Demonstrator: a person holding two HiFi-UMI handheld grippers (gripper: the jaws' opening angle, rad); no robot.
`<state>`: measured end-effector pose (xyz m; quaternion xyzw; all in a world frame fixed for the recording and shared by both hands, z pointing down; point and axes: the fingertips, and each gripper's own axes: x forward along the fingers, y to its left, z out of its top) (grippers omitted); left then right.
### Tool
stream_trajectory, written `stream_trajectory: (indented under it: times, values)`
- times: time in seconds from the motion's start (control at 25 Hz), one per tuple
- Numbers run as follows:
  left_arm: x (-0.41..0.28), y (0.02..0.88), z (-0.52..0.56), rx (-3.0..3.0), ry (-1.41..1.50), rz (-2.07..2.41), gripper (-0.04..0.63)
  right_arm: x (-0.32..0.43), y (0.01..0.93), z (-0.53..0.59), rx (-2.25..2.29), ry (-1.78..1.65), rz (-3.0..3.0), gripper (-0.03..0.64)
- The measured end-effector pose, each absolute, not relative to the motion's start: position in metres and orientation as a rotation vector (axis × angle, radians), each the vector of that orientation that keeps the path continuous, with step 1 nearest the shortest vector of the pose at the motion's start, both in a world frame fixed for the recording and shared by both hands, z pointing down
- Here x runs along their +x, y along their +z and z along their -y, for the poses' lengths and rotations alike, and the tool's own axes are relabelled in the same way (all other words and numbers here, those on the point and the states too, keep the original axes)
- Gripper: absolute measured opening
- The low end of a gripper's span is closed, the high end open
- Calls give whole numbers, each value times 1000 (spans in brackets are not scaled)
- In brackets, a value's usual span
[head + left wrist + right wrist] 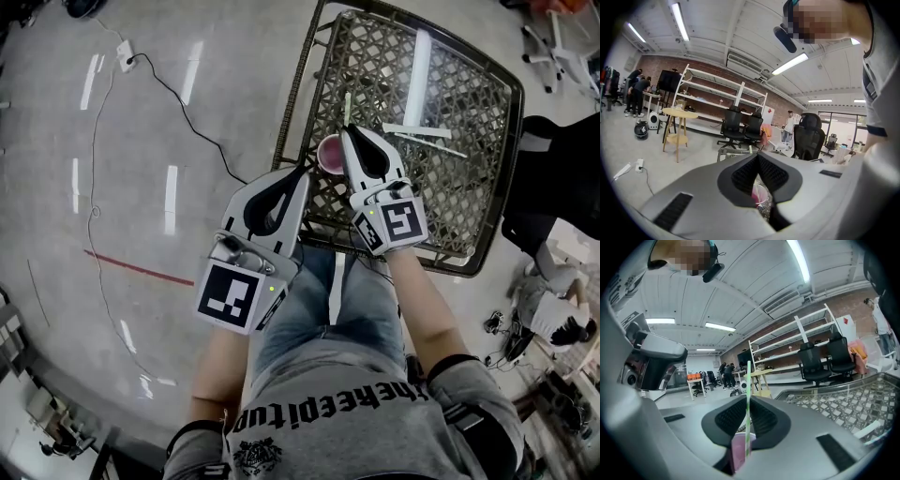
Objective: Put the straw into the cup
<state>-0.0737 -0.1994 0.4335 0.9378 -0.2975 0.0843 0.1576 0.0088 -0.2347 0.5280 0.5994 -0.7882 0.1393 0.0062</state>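
A small pink cup stands near the front left corner of the wicker table. My right gripper is just above and beside it, shut on a green-and-white striped straw that stands upright. In the right gripper view the straw runs down between the jaws of the right gripper to the cup. I cannot tell whether its end is inside. My left gripper sits shut just left of the cup, holding nothing. In the left gripper view the cup shows below the left gripper.
Two white strips lie on the table behind the cup. A person in black stands at the table's right side. A black cable and a power strip lie on the floor to the left.
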Motion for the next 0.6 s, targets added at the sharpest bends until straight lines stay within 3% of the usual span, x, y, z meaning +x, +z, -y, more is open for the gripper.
stream_trajectory:
  times: [0.6]
  values:
    - [-73,433,196,2680,246,859,32,7,537,228,1847,440,2464,58]
